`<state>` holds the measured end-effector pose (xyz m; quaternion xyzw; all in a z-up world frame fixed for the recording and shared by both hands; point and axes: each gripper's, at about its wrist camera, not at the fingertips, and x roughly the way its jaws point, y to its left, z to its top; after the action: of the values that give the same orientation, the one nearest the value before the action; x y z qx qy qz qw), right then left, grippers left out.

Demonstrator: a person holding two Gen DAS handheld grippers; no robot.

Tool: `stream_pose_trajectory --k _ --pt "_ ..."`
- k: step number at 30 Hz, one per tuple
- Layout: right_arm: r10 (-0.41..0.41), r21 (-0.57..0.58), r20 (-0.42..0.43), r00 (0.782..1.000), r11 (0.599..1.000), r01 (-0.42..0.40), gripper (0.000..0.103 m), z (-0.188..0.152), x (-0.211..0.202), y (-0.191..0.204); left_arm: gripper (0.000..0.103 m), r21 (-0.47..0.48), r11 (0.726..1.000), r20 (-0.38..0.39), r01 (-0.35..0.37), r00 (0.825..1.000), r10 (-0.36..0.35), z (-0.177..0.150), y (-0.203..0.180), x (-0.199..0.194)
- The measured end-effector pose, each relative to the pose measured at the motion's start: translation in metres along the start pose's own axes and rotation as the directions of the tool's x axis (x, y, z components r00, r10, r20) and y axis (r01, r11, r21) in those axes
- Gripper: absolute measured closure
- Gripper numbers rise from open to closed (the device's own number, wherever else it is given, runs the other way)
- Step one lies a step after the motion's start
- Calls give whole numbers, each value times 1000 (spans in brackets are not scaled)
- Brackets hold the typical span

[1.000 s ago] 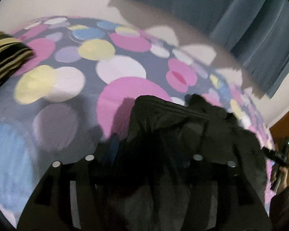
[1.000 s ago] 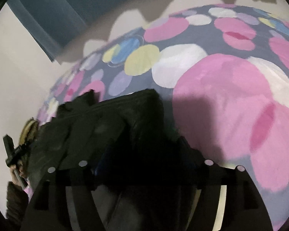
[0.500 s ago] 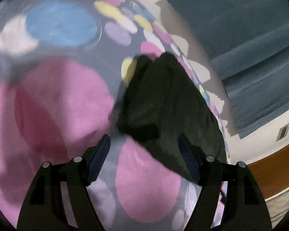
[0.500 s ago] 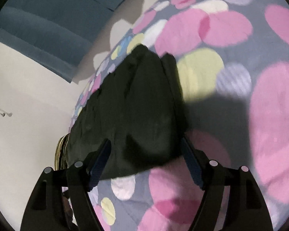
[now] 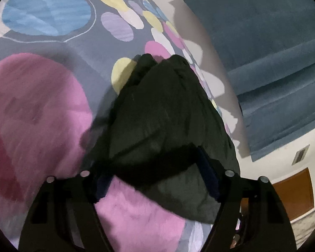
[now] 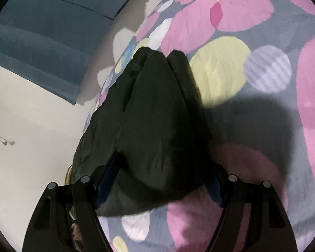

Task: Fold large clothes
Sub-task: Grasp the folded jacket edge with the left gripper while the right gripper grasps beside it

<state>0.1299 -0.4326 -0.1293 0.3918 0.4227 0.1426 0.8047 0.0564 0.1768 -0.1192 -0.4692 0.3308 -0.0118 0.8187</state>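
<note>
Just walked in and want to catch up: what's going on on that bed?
A person with a two-finger gripper in each hand is folding a dark, bulky garment on a bedspread of coloured circles. The garment lies folded into a narrow stack. The left gripper and right gripper have just been opening, then eased in slightly; both stand open, straddling its near end, pads not pressing.

Left gripper [image 5: 155, 180] and right gripper [image 6: 159, 180], jaws apart, tilted downward.

Both wrist views look down, close, at the same dark garment [image 5: 168, 115] [image 6: 157, 126] from opposite sides.
</note>
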Motion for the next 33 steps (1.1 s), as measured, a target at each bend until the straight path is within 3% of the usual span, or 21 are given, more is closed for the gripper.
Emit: stream_pose_trajectory --k 2,3,6,9,13,22,33 --pt "-37 -40 17 999 999 37 39 -2 -1 4 43 -8 1000 8 1 1000 0 2 0 5" --pt "-53 -46 23 998 997 54 49 -3 -1 4 53 -12 1000 5 4 1000 -4 4 1 8" --pt "-35 -33 24 999 999 36 65 -2 1 -2 73 -19 1000 -20 19 1000 -19 2 1 14" --pt "-36 -58 38 999 998 38 73 -4 -2 2 81 5 1000 -14 14 1000 -14 -2 -4 11" --pt "-23 -68 45 999 997 26 78 -3 -5 5 84 10 1000 -4 5 1000 -5 -6 -8 4" --pt "-14 -68 27 1000 998 16 79 -12 -22 3 86 29 1000 -9 -9 1000 10 -19 -10 -17" --pt "-23 -62 0 1000 998 23 79 -45 -59 -4 85 37 999 -30 -26 999 27 -50 -4 -58"
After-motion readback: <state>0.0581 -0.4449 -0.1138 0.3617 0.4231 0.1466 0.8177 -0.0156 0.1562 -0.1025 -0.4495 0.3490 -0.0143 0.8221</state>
